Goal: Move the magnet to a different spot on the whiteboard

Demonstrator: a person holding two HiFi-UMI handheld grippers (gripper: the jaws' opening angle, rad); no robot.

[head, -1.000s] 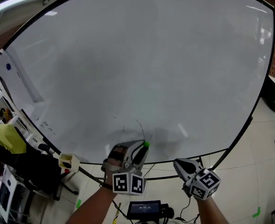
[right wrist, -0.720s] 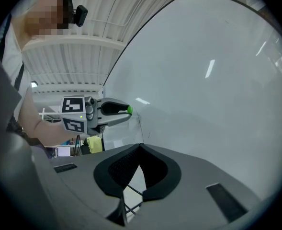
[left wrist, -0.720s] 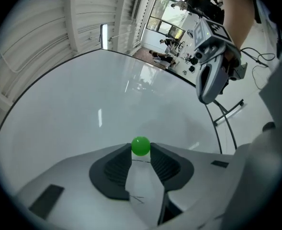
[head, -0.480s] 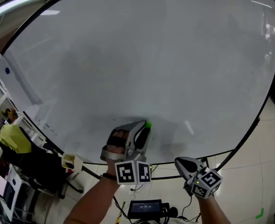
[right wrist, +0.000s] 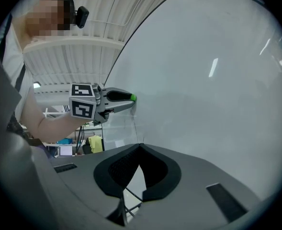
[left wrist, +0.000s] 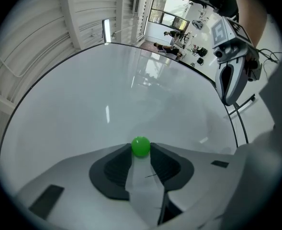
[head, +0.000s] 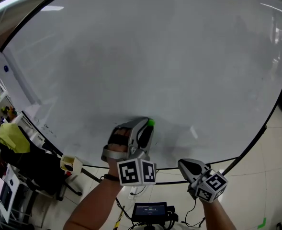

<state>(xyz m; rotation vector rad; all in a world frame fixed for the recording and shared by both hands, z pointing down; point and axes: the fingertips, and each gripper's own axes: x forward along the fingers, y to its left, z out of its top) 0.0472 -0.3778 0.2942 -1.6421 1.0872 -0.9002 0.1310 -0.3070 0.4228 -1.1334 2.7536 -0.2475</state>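
Note:
The whiteboard fills most of the head view. A small round green magnet is pinched between the tips of my left gripper, low on the board near its middle. In the left gripper view the magnet sits between the two dark pads, and the left gripper is shut on it. From the right gripper view the magnet appears right at the board's surface. My right gripper hangs below and to the right, by the board's lower edge. It is shut with nothing between its jaws.
The board's dark lower frame curves just under both grippers. A small cream holder hangs on the frame at lower left. A yellow cloth and dark furniture stand at the left. A black device lies on the floor below.
My left gripper has carried the green magnet upward along the board, away from the lower frame. The right gripper has stayed about where it was.

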